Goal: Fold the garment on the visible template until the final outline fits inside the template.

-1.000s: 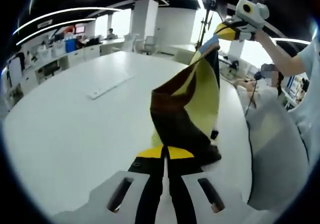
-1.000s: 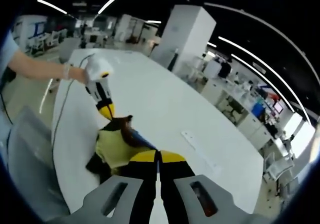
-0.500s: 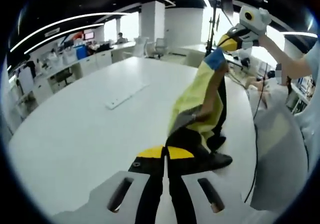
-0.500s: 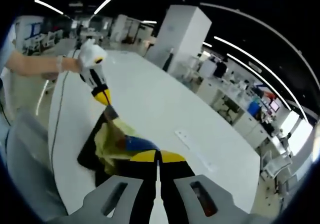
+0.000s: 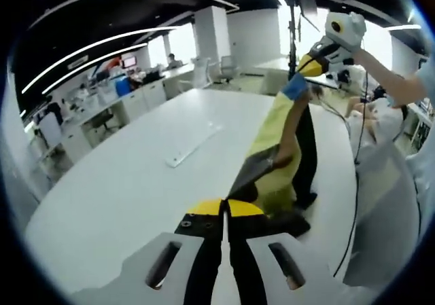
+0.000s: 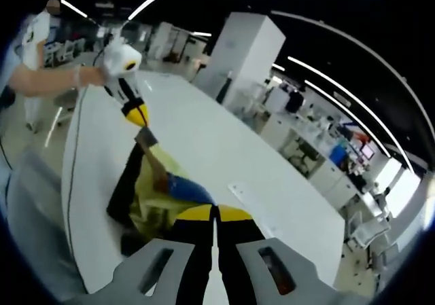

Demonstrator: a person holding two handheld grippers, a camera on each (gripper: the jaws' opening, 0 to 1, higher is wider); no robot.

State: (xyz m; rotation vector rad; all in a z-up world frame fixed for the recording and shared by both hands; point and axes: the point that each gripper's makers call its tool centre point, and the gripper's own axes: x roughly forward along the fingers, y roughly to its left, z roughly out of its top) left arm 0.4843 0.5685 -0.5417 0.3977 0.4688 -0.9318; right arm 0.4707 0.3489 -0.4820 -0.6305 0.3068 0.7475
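You had the yellow, black and blue fabric garment (image 5: 279, 152) stretched above the large white counter (image 5: 129, 189). Your left gripper (image 5: 225, 210) pinched its lower end; your right gripper (image 6: 215, 214) pinched the blue corner.

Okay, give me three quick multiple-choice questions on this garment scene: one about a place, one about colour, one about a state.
1. Where is the garment?
A. flat on the floor
B. stretched between both grippers above the white table
C. on a chair

2. The garment's main colours?
A. yellow and black
B. red and white
C. all green

3. The left hand-held gripper is:
A. wide open
B. shut on the garment
C. resting on the table

Answers: B, the right hand-held gripper holds its upper end; A, yellow and black panels show; B, jaws meet on cloth.
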